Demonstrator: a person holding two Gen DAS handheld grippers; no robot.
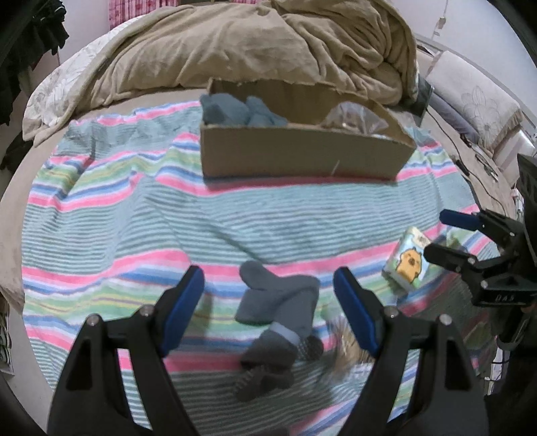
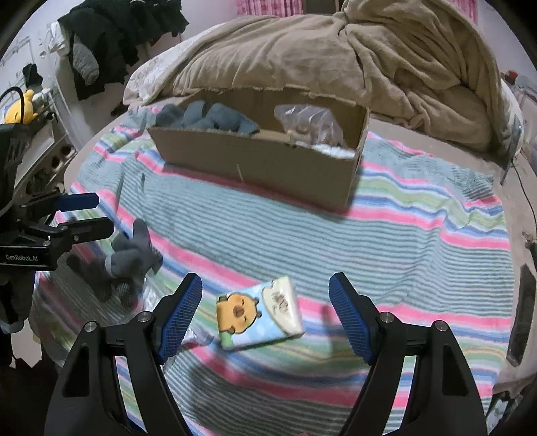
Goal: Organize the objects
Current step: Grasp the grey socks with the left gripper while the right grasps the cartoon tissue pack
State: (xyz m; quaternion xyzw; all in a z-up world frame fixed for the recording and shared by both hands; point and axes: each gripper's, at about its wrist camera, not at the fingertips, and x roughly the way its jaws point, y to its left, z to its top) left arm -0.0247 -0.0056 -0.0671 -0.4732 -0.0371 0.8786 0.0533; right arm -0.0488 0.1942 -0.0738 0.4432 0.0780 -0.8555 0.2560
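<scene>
Below frame centre, you are hovering the spread left gripper (image 1: 268,288) over limp, light socks (image 1: 278,312); pinch their bunched middle.

Grey socks (image 1: 278,312) and chick-print tissue pack (image 2: 260,313) flat on striped towel, near cardboard box (image 2: 261,161).

A wide bed (image 2: 436,385) fills the room, spread with a pastel striped woven blanket (image 1: 110,214); a rumpled tan fleece duvet (image 2: 335,57) is heaped at its far end. Dark clothes (image 2: 110,37) hang against the pale wall (image 2: 37,30) far left, and pink patterned curtains (image 2: 268,6) show behind the duvet.
</scene>
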